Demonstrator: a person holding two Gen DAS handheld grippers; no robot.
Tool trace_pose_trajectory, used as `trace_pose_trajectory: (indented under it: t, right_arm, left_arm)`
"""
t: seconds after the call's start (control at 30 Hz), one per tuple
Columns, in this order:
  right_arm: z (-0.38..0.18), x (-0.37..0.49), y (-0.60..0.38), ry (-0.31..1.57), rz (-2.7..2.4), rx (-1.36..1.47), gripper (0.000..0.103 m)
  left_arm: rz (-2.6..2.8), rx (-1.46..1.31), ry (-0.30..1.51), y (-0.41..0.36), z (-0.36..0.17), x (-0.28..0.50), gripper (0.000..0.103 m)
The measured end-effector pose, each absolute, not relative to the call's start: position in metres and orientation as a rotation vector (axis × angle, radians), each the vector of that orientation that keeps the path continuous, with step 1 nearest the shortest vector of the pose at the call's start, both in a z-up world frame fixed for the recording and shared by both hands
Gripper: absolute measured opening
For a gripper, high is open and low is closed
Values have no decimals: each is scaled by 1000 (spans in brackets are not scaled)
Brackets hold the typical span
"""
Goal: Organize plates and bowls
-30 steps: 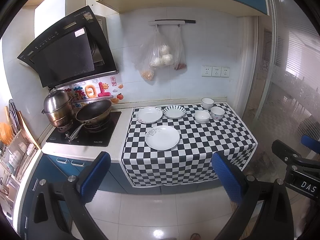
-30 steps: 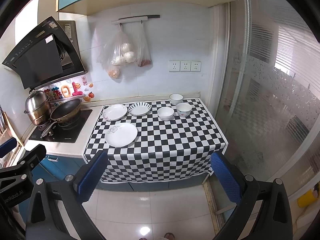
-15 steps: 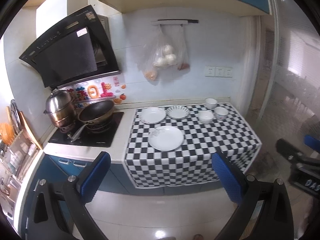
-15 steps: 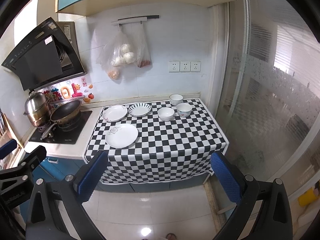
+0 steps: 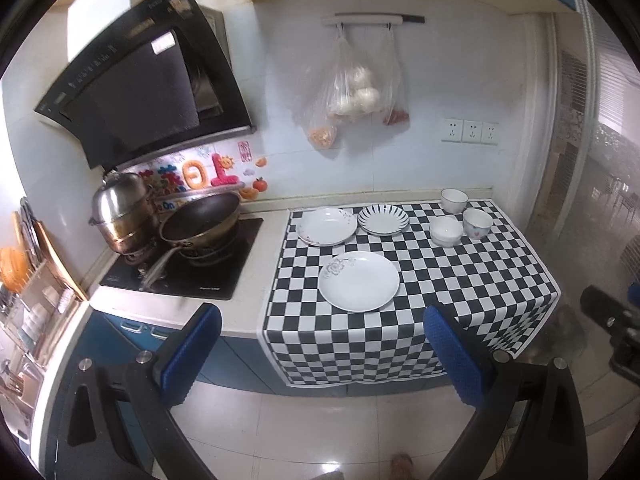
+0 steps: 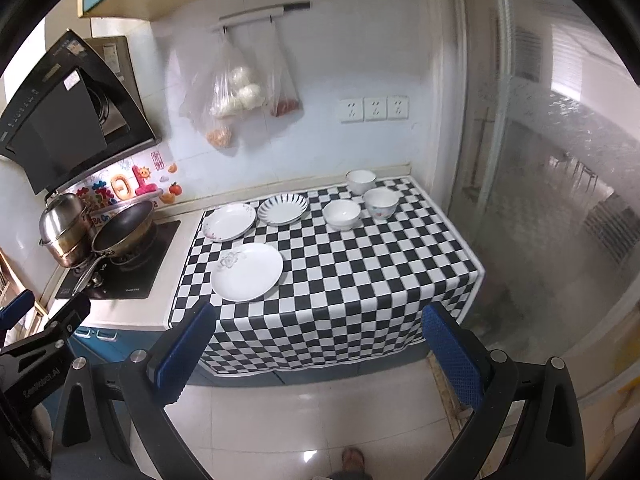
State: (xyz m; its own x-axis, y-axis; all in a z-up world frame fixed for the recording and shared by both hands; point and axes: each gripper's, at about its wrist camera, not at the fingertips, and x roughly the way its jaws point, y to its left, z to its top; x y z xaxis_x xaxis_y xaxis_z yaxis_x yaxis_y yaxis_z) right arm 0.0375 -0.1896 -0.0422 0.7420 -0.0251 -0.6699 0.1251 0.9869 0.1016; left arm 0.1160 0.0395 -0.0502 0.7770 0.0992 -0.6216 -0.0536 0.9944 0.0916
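Both the left gripper [image 5: 320, 344] and right gripper [image 6: 316, 344] hang short of the counter [image 5: 256, 304], jaws wide and empty, ready to stack. Three plates [image 5: 359, 281] sit near its left-middle, three bowls [image 5: 446, 231] toward its back right corner.

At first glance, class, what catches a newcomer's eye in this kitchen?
The black-and-white checkered cloth draped over the counter dominates the middle. On it sit three white plates, the large flower-printed plate nearest, and three small white bowls towards the back right. Left of it, a dark wok rests on the stove.
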Motion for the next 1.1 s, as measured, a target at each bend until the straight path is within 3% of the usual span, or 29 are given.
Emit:
trace_pose_trajectory:
  t: [0.27, 0.6, 0.7, 0.77, 1.0, 1.1]
  right_arm:
    - [-100, 164, -195, 814, -12, 122, 103]
    - [-226, 378, -195, 1104, 154, 156, 103]
    - [-272, 430, -185, 1214, 217, 152, 103]
    - [-294, 452, -179, 1246, 237, 144, 103]
    - [-381, 525, -155, 1422, 284, 202, 102]
    - [-410, 548, -149, 1485, 280, 256, 100]
  left_arm:
    - [131, 72, 748, 38, -93, 219, 103]
    - [230, 42, 966, 49, -191, 382, 103]
    - [244, 10, 1069, 60, -231, 423, 95]
    - [246, -29, 1159, 70, -262, 449, 85]
    - [223, -108, 1358, 95, -343, 506, 74]
    - [187, -126, 1426, 101, -368, 521, 60]
